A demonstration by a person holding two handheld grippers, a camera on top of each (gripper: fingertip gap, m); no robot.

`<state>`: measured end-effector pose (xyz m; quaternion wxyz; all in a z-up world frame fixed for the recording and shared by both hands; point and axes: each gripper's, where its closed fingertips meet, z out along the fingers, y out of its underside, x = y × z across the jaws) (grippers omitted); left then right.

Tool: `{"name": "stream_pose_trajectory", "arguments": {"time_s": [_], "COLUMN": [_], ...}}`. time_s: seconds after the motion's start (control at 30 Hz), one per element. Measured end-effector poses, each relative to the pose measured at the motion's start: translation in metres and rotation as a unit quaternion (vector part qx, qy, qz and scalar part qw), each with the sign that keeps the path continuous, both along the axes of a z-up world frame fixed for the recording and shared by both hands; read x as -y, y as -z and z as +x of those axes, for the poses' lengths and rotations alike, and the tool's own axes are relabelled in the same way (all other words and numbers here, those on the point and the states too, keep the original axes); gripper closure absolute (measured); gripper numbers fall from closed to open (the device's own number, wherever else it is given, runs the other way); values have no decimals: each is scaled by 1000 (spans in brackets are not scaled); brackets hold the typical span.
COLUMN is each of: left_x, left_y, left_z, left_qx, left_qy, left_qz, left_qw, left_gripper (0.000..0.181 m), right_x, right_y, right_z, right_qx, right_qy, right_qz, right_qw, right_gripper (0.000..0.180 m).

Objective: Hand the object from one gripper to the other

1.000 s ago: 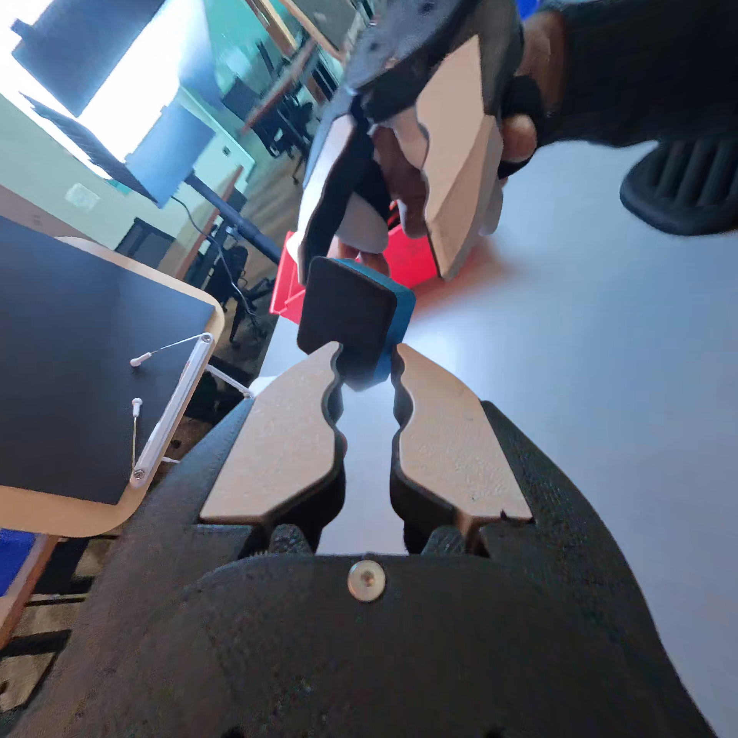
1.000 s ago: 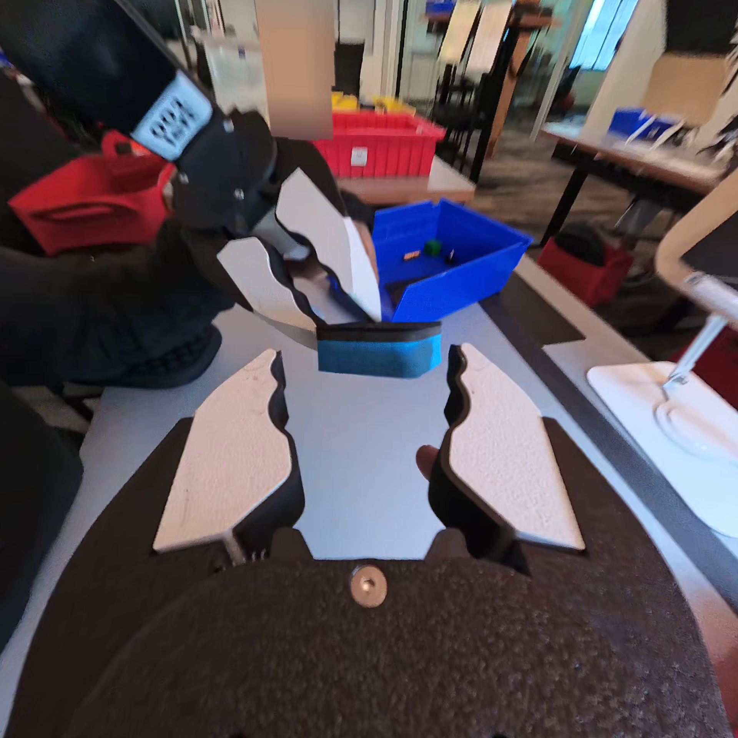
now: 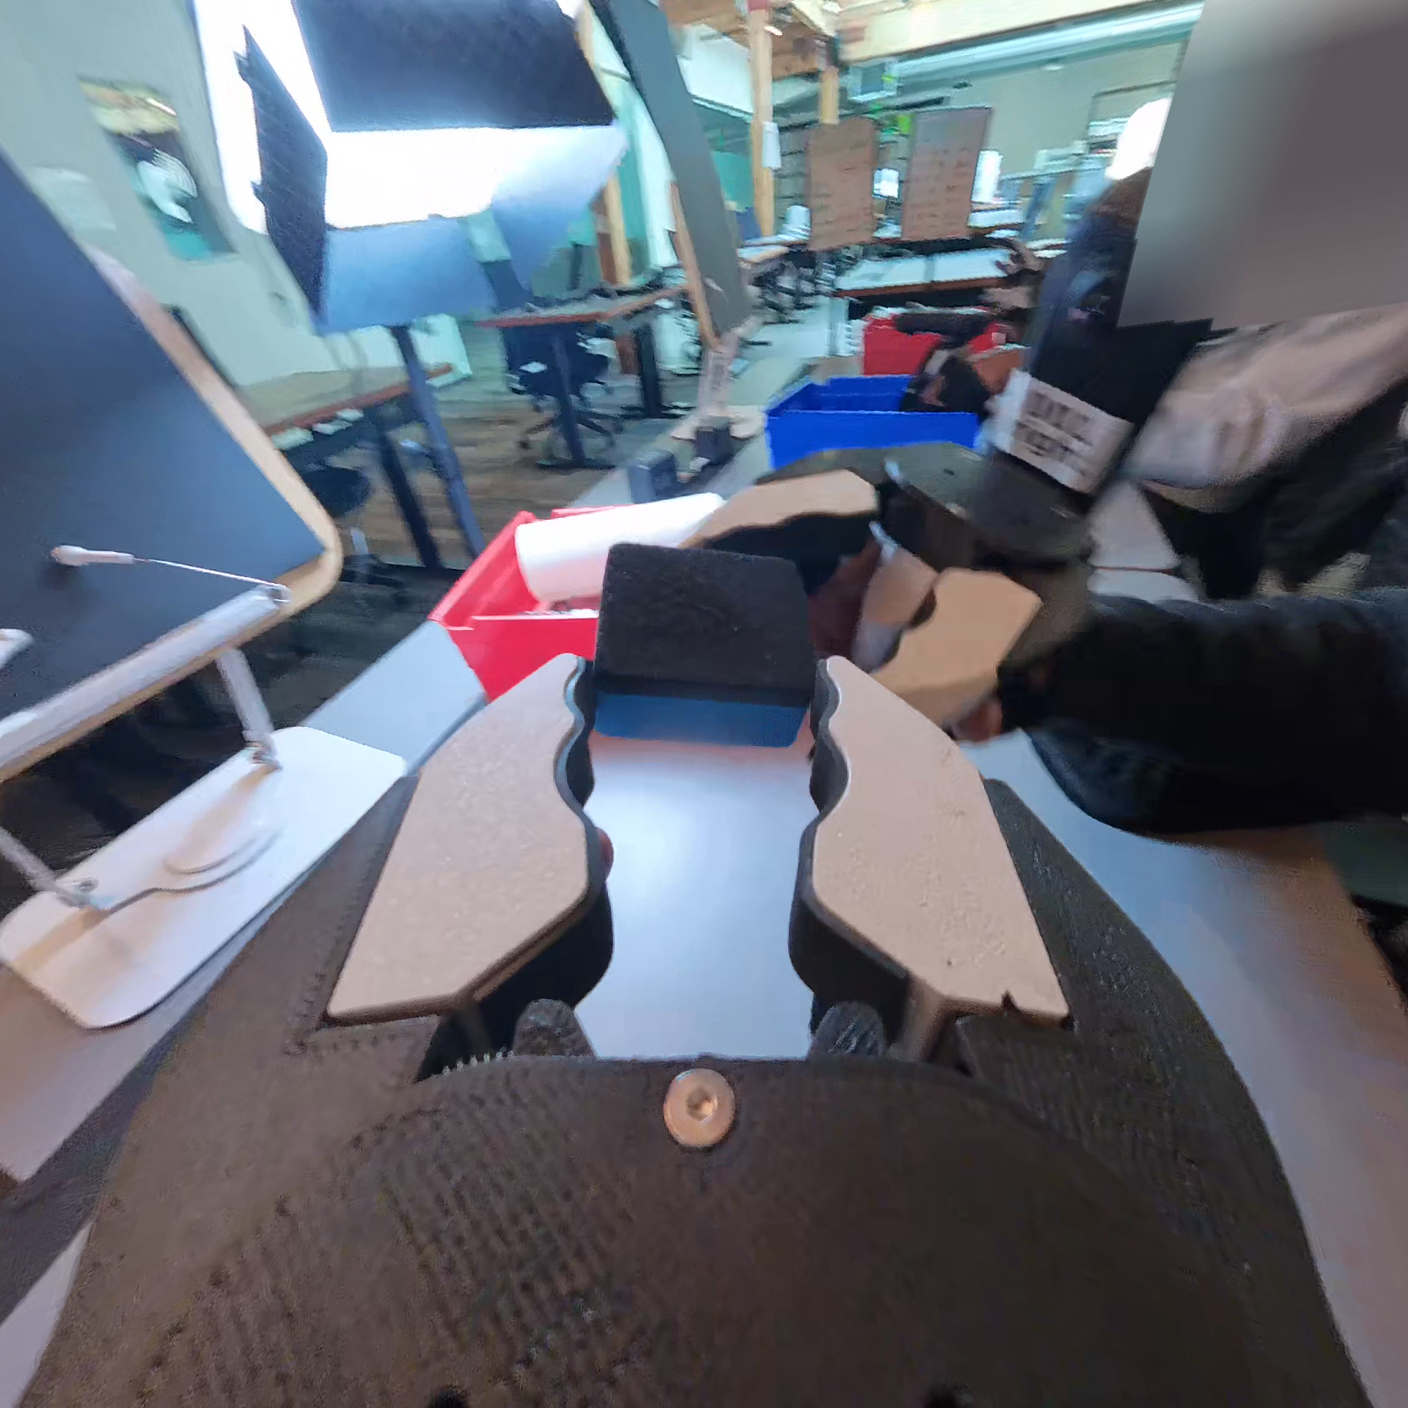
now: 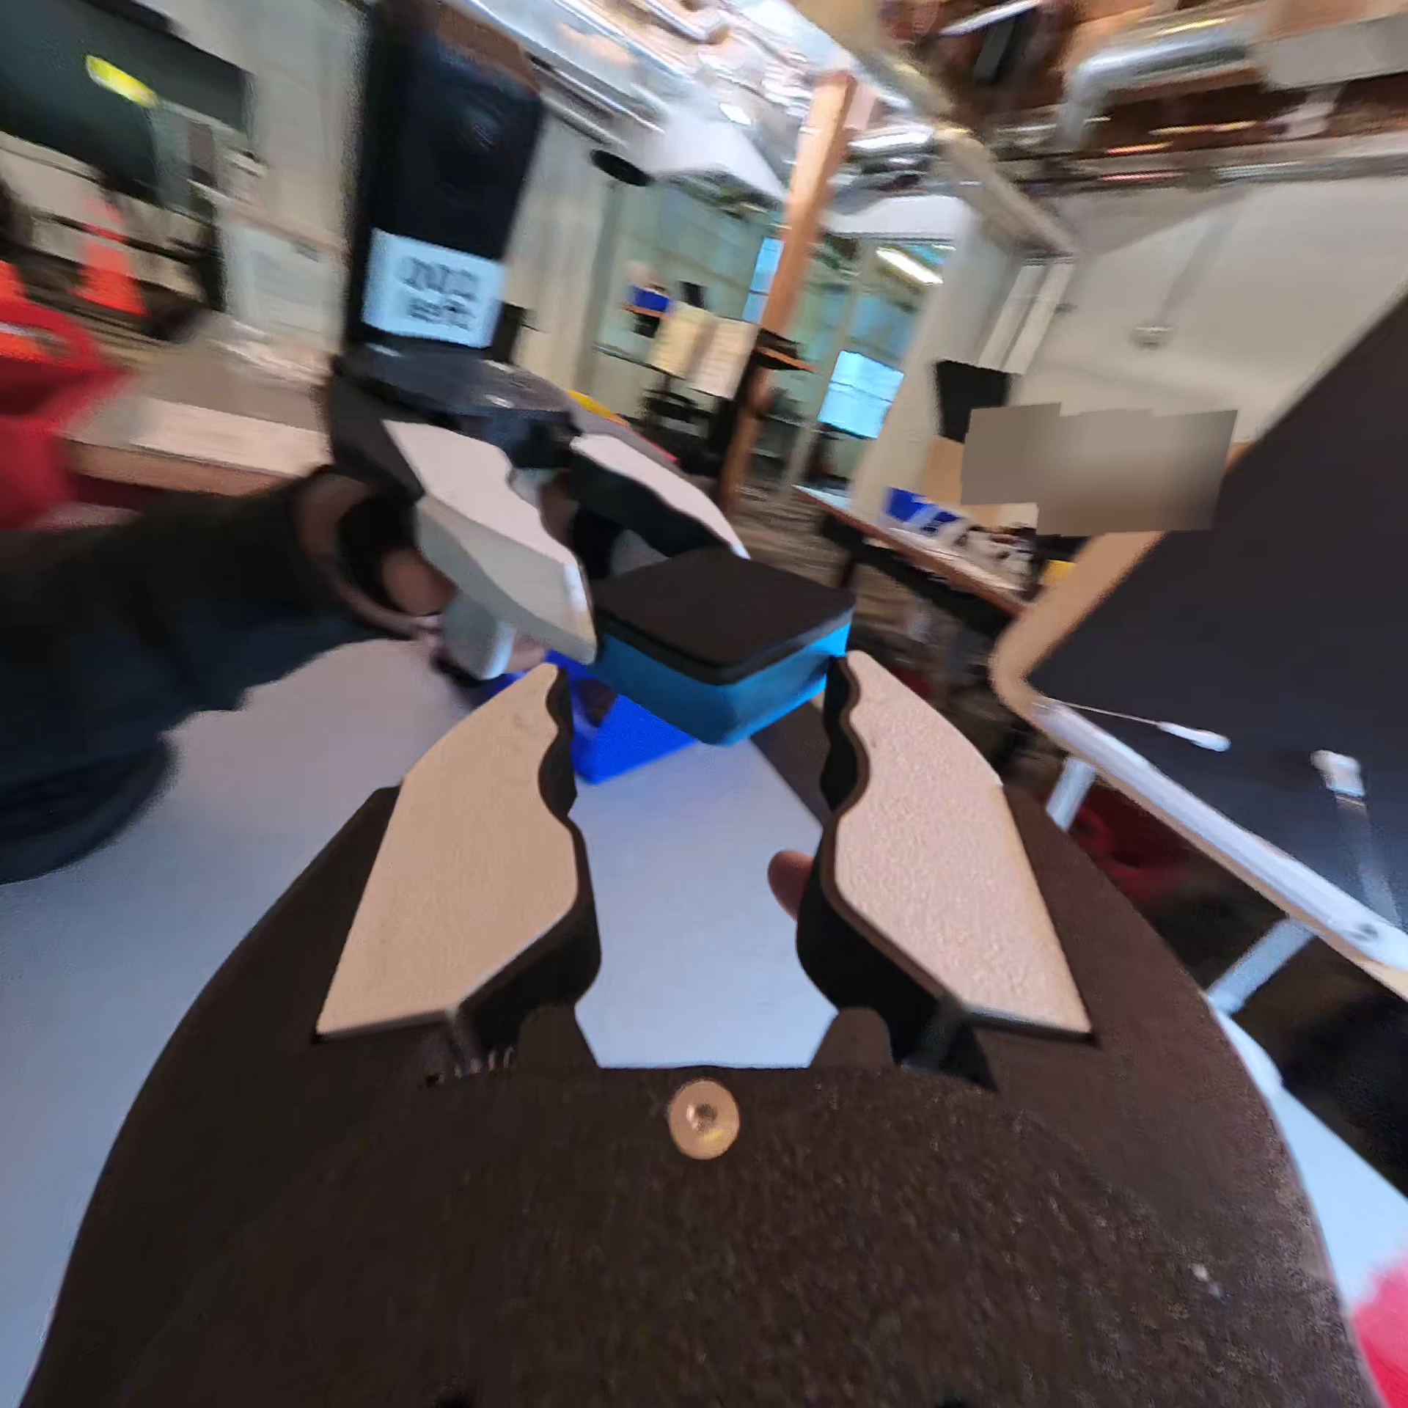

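Blue foam with a black felt top, the block (image 3: 705, 617) is up in the air above the grey bench (image 3: 701, 876), not resting on anything. It sits squarely between the fingertips of the left gripper (image 3: 697, 686), black face up, with a fingertip pressed against each of its side faces. That gripper is clenched on the block and carries it.

The right gripper (image 4: 697, 674) is released, its jaws spread wide. In its own view the block hangs just past its fingertips, turned corner-on. The right-hand tip overlaps the block's right corner and the left-hand tip stands just clear of the blue side. Whether either tip actually touches cannot be told, because the picture is blurred. From the left wrist view the right gripper shows just behind and to the right of the block, with one finger above and one below.

By my reading, the handover is set up but not made. One gripper has the block and the other is lined up close without having closed. What is left is for the right gripper to come fully around the block and clamp, and then for the left to let go and draw away.

Farther out, a red bin (image 3: 526, 632) stands at the bench's far edge, and a blue bin (image 3: 861, 434) stands beyond it.
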<state>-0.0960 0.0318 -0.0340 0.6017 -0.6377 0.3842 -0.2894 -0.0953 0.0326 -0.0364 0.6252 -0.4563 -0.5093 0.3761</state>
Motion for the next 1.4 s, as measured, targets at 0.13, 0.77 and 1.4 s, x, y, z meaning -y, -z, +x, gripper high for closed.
{"name": "stream_pose_trajectory", "arguments": {"time_s": [0.13, 0.77, 1.4], "left_x": [27, 0, -21], "left_y": [2, -12, -9], "left_z": [-1, -1, 12], "left_qx": [-1, -22, 16], "left_qy": [103, -43, -173], "left_qz": [-32, 84, 149], "left_qw": [994, 995, 973], "left_gripper": [126, 128, 128], "right_x": [15, -13, -31], "right_y": [-7, -19, -14], "right_z": [14, 8, 14], "right_qx": [1, -90, -153], "right_qy": [-104, -13, 124], "right_qz": [-47, -168, -224], "right_qw": [993, 982, 954], "right_gripper": [115, 123, 123]}}
